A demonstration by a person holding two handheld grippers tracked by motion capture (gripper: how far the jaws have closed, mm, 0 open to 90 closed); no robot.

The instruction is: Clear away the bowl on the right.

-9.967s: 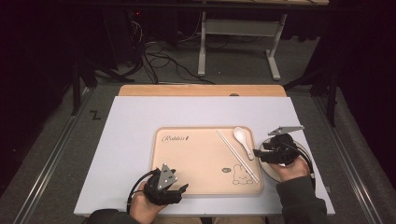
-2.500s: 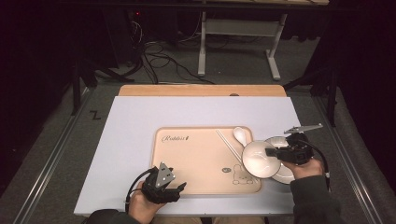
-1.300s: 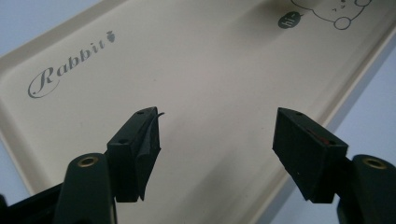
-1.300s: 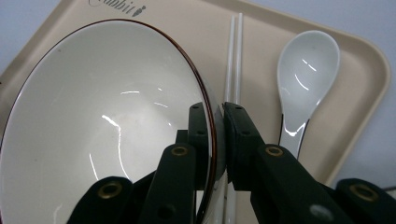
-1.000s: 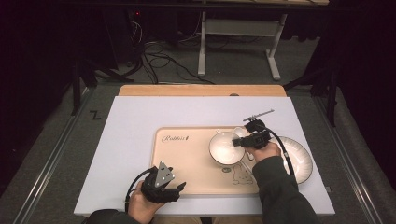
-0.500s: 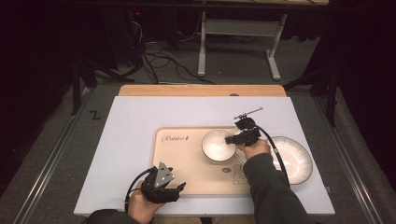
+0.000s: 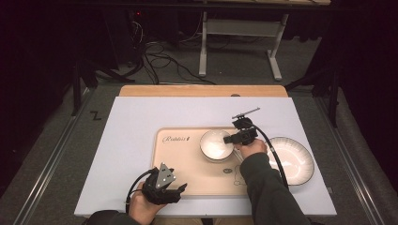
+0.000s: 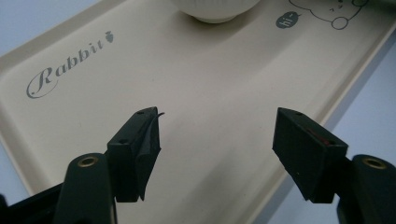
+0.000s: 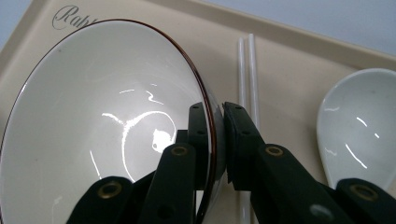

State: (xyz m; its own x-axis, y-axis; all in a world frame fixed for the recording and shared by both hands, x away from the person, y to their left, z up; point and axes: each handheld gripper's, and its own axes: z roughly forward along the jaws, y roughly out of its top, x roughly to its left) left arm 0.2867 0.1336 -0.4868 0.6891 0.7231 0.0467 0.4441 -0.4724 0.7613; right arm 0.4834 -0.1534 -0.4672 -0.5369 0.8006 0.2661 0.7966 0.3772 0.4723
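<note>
While its rim is pinched by the right gripper (image 9: 215,140), the bowl (image 9: 102,130) is held on the tray (image 7: 187,157); its base is hidden. The left gripper (image 8: 217,154) is spread. Earlier, the bowl was nested on the plate (image 7: 295,161).

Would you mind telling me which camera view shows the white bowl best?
The right gripper view: the bowl shows its glossy inside and dark rim, pinched by the right hand-held gripper. The high view shows it small on the tray; the left gripper view shows just its base.
</note>
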